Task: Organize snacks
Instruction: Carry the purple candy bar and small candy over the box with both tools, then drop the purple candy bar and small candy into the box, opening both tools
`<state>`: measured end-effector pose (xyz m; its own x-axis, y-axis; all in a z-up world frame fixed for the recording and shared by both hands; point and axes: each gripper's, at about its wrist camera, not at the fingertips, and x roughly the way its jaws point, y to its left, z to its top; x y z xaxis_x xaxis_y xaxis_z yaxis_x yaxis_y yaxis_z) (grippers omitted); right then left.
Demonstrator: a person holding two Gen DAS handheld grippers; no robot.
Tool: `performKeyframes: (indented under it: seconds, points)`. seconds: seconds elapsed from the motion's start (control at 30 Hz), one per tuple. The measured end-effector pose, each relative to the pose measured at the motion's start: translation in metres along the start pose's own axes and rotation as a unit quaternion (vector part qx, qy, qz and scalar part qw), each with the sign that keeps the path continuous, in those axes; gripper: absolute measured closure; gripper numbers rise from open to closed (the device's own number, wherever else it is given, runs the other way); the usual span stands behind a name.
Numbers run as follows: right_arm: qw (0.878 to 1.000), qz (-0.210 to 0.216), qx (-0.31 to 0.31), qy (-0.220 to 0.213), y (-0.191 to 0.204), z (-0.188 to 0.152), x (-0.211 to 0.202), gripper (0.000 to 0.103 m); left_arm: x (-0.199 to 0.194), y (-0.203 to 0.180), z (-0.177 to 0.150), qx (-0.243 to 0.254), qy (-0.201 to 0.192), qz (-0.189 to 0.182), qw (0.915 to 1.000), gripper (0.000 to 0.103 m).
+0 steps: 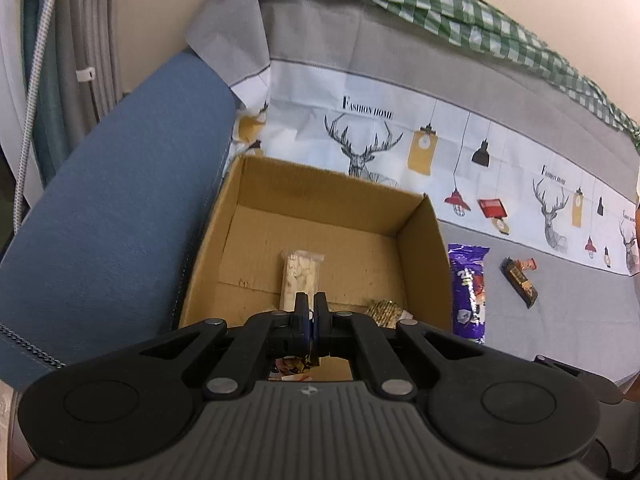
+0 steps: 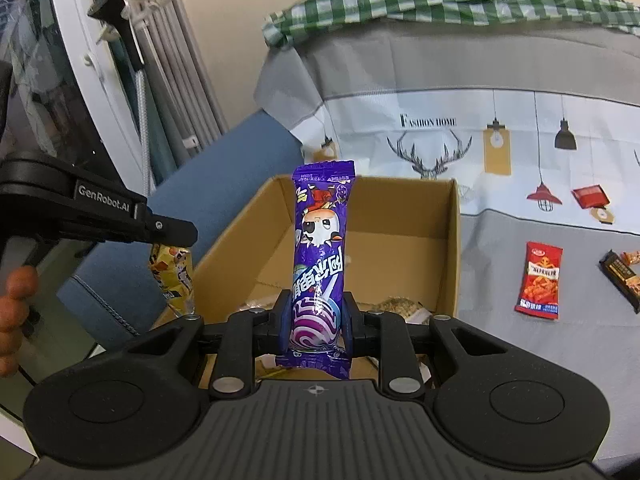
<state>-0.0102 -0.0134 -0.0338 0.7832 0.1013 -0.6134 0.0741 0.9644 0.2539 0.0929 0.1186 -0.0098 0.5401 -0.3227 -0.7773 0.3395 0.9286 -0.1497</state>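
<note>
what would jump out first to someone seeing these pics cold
The purple snack packet stands upright, pinched at its lower end in the right gripper, in front of the open cardboard box. At the left edge of that view the left gripper holds a yellow packet hanging beside the box. A red packet lies on the grey cloth to the box's right.

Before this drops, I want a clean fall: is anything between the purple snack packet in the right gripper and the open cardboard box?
Nothing visible blocks it. The right gripper holds the purple snack packet upright over the near edge of the open cardboard box, whose top is open. The left gripper, holding a yellow packet, is off to the left.
</note>
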Motion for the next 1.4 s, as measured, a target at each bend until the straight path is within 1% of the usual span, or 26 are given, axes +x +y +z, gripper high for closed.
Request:
performKeyframes:
  seconds: [0.5,0.57,0.7,0.77,0.8,0.83,0.87,0.9,0.93,0.97,1.0,1.03,1.1,1.27,1.4]
  points:
    - [0.998,-0.014,0.001,0.059,-0.013,-0.013,0.059,0.078,0.069,0.009,-0.002,-0.012,0.066,-0.004,0.9977,0.102]
    - [0.998,-0.016,0.002,0.064,-0.014,-0.014,0.065,0.078,0.076,0.008,-0.001,-0.012,0.068,-0.001,0.9976,0.102]
    - [0.997,-0.019,0.003,0.072,-0.018,-0.014,0.074,0.077,0.087,0.004,-0.001,0.002,0.056,0.011,0.9984,0.102]
    - [0.997,-0.021,0.001,0.076,-0.020,-0.015,0.078,0.077,0.090,0.001,-0.002,0.007,0.054,0.005,0.9985,0.101]
    - [0.997,-0.022,-0.003,0.079,-0.020,-0.015,0.080,0.077,0.091,0.001,-0.002,0.009,0.051,0.003,0.9986,0.088]
    - [0.996,-0.021,-0.007,0.084,-0.020,-0.016,0.082,0.073,0.090,0.000,-0.002,0.013,0.049,0.009,0.9987,0.050]
    - [0.996,-0.024,-0.010,0.087,-0.018,-0.014,0.084,0.063,0.088,-0.001,-0.002,0.018,0.045,0.024,0.9985,0.024]
    - [0.995,-0.033,-0.011,0.090,-0.017,-0.014,0.084,0.034,0.083,-0.001,-0.004,0.026,0.030,0.052,0.9979,0.003]
    - [0.995,-0.042,-0.012,0.089,-0.016,-0.013,0.082,0.011,0.076,-0.001,-0.007,0.030,0.005,0.070,0.9971,0.000]
    - [0.996,-0.046,-0.015,0.081,-0.015,-0.013,0.077,0.009,0.068,0.000,-0.012,0.038,-0.015,0.082,0.9958,0.000]
    - [0.996,-0.042,-0.021,0.074,-0.015,-0.013,0.071,0.009,0.060,0.002,-0.017,0.048,-0.023,0.086,0.9948,0.000]
    - [0.996,-0.035,-0.033,0.070,-0.014,-0.013,0.065,0.008,0.054,0.003,-0.022,0.055,-0.022,0.087,0.9945,0.000]
    - [0.996,-0.032,-0.054,0.070,-0.010,-0.015,0.054,0.006,0.039,0.008,-0.034,0.054,-0.019,0.087,0.9946,0.000]
    - [0.995,-0.027,-0.061,0.076,-0.001,-0.028,0.028,0.004,0.013,0.015,-0.067,0.018,0.013,0.113,0.9933,0.000]
    - [0.995,-0.030,-0.047,0.083,0.002,-0.036,0.006,0.003,-0.006,0.012,-0.089,-0.003,0.018,0.121,0.9925,0.000]
